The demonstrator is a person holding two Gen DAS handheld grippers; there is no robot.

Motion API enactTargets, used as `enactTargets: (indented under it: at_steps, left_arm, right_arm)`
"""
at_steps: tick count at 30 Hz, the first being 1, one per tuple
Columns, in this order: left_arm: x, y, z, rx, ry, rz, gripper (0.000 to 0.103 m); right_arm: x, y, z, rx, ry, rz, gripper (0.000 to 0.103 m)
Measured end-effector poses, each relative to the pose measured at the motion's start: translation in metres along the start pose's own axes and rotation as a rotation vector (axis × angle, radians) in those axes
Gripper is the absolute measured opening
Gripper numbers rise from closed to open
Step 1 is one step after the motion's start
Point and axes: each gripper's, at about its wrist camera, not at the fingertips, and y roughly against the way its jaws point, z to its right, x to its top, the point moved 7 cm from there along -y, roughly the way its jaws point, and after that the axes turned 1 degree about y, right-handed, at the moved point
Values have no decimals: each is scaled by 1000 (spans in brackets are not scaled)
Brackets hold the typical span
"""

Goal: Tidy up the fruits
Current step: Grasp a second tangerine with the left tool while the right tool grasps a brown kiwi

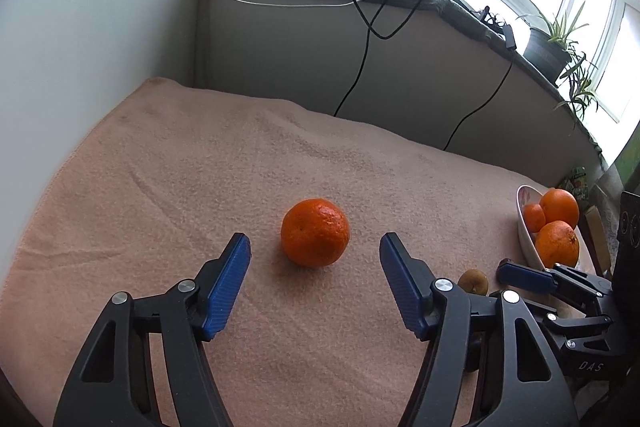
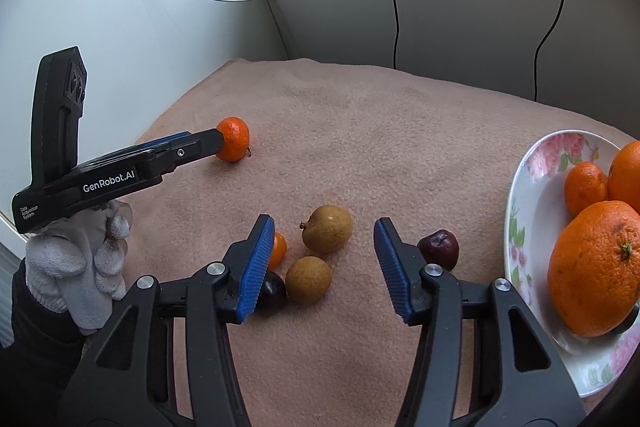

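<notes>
A mandarin [image 1: 315, 237] lies alone on the pink towel [image 1: 200, 167]. My left gripper [image 1: 315, 241] is open, its blue pads on either side of the mandarin and clear of it. In the right wrist view the left gripper [image 2: 204, 139] reaches the same mandarin [image 2: 233, 145] from the left. My right gripper [image 2: 324, 227] is open over a cluster of small fruit: a brown fruit [image 2: 327, 229] just beyond its tips, a second brown one [image 2: 308, 279], a kumquat [image 2: 279, 249] and a dark plum [image 2: 273, 291] partly behind the left finger, and a dark red fruit [image 2: 439, 249] outside the right finger.
A flowered plate [image 2: 520, 227] at the right edge holds two oranges [image 2: 596, 267] and a small mandarin [image 2: 585, 187]. A gloved hand [image 2: 76, 267] holds the left gripper. A wall stands left, a grey ledge with hanging cables [image 2: 396, 19] behind the towel.
</notes>
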Motion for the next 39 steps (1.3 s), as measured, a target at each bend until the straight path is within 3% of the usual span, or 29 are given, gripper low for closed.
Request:
enactTargets:
  at_steps: [18,25,39]
  left_arm:
    - [3,-19,-2,-11,14,-57,54]
    - [5,-24,-2,-23,17,-69,40]
    - [4,-15,6,-31,8,-40,38]
  right_arm:
    - [0,-22,5,-10,-4,-67,42]
    - [-2,-23,4,-7,-3,-71,32]
    - [-2,-12,4,-7,-13,-36,32]
